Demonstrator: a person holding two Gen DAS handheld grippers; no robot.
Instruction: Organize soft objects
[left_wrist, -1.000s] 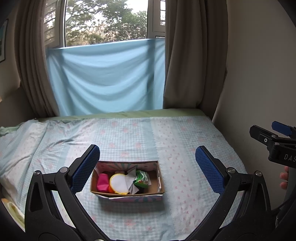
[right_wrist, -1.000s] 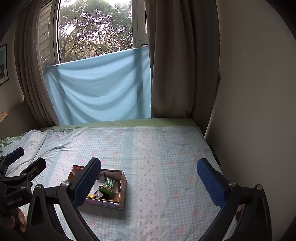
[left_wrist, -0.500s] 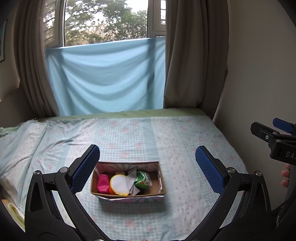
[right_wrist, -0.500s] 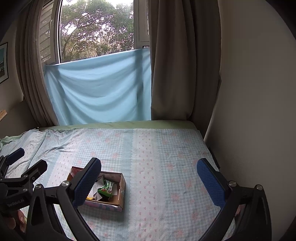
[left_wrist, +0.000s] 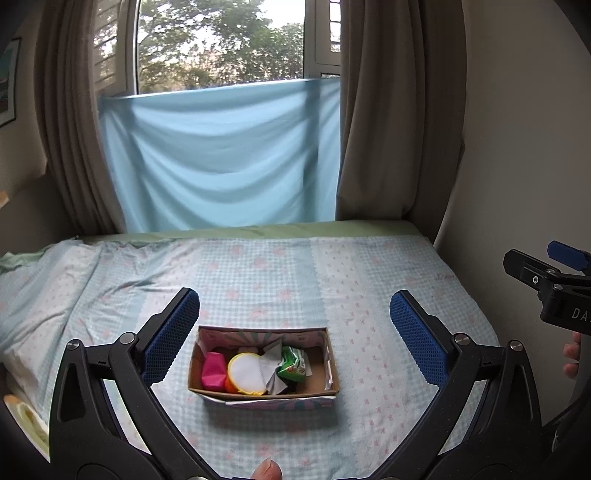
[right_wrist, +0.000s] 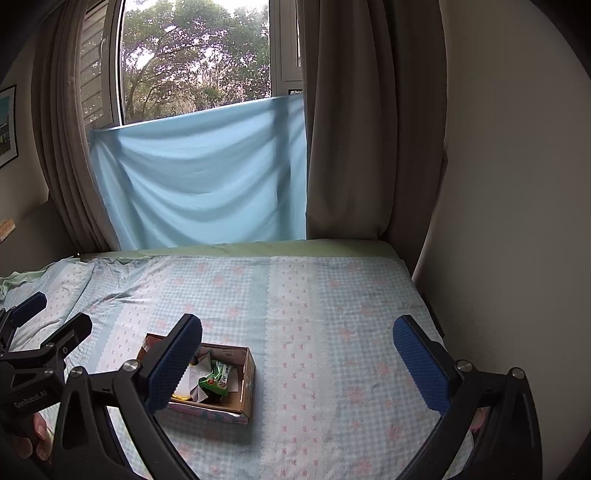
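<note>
A bed (left_wrist: 369, 280) with a pale blue checked sheet carrying pink motifs fills the room below a window, against the wall on its right side. Brown curtains (left_wrist: 384, 129) flank the window and a light blue cloth (left_wrist: 225, 155) hangs across its lower half; a framed picture (right_wrist: 7, 125) hangs on the left wall. A cardboard box (left_wrist: 330, 363) sits on the sheet toward the near edge of the bed, left of centre in the right wrist view. Inside lie a pink soft item (left_wrist: 213, 376), a round yellow-rimmed white item (left_wrist: 246, 373), crumpled white paper (left_wrist: 271, 369) and a green packet (left_wrist: 292, 363). The left gripper (left_wrist: 293, 334) hangs above the box, jaws spread wide, holding nothing. The right gripper (right_wrist: 297, 354) is likewise released and empty, over bare sheet to the right of the box. Against one second ago, the box lies slightly lower in the left view and both tools have shifted only marginally. Legible writing: "GenRobot.AI" on the left tool body in the right view; "DA", cut off, on the right tool in the left view.
</note>
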